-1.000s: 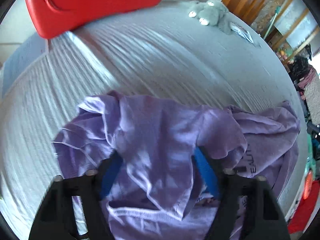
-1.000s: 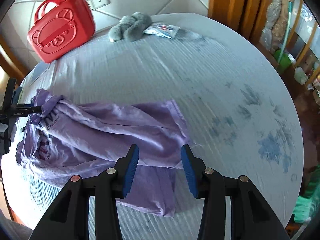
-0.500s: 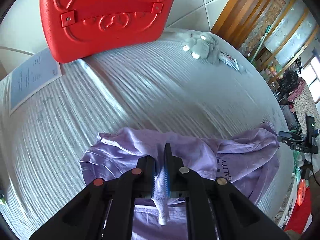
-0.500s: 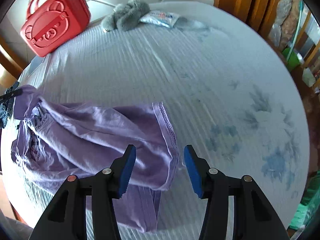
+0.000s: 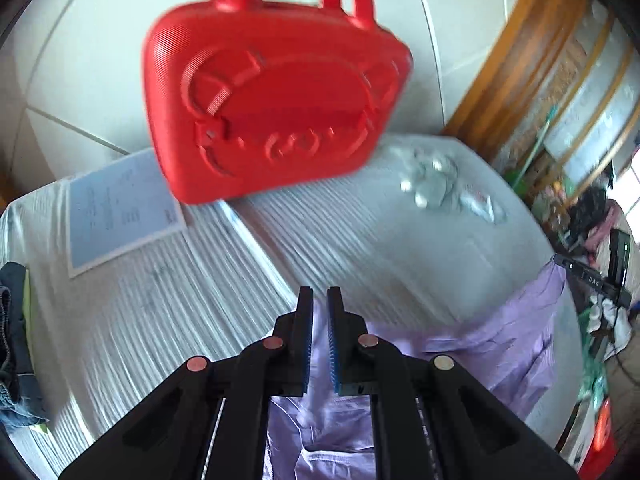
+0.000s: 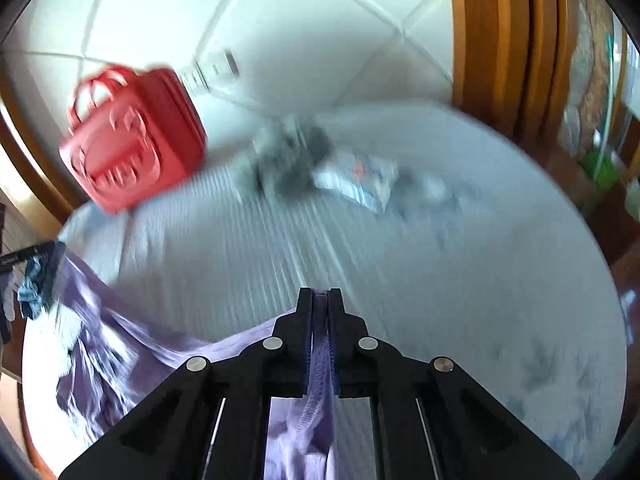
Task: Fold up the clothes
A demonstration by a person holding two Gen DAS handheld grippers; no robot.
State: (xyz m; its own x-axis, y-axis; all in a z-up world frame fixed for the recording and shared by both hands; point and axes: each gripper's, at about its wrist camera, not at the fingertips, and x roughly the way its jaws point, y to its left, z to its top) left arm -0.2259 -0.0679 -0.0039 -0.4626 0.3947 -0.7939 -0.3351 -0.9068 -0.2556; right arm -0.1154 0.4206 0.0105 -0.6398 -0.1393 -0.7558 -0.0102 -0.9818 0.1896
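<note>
A purple shirt [image 5: 500, 344] lies stretched across the pale ribbed bed cover [image 5: 400, 248]. My left gripper [image 5: 319, 304] is shut on one edge of it, with cloth hanging between and below the jaws. My right gripper [image 6: 319, 300] is shut on the shirt's stitched hem; in the right wrist view the shirt [image 6: 120, 344] trails off to the left toward the other gripper. Both views are blurred by motion.
A red hard case [image 5: 272, 104] stands at the head of the bed against the tiled wall, also in the right wrist view [image 6: 132, 140]. A paper sheet [image 5: 120, 208] lies beside it. A grey plush toy [image 6: 288, 156] and a packet [image 6: 356, 180] lie farther along. Dark clothes [image 5: 12, 344] sit at the left edge.
My right gripper has shut on the shirt's hem. My left gripper, shut since half a second ago, has lifted with the cloth. Both views have tilted up toward the wall.
</note>
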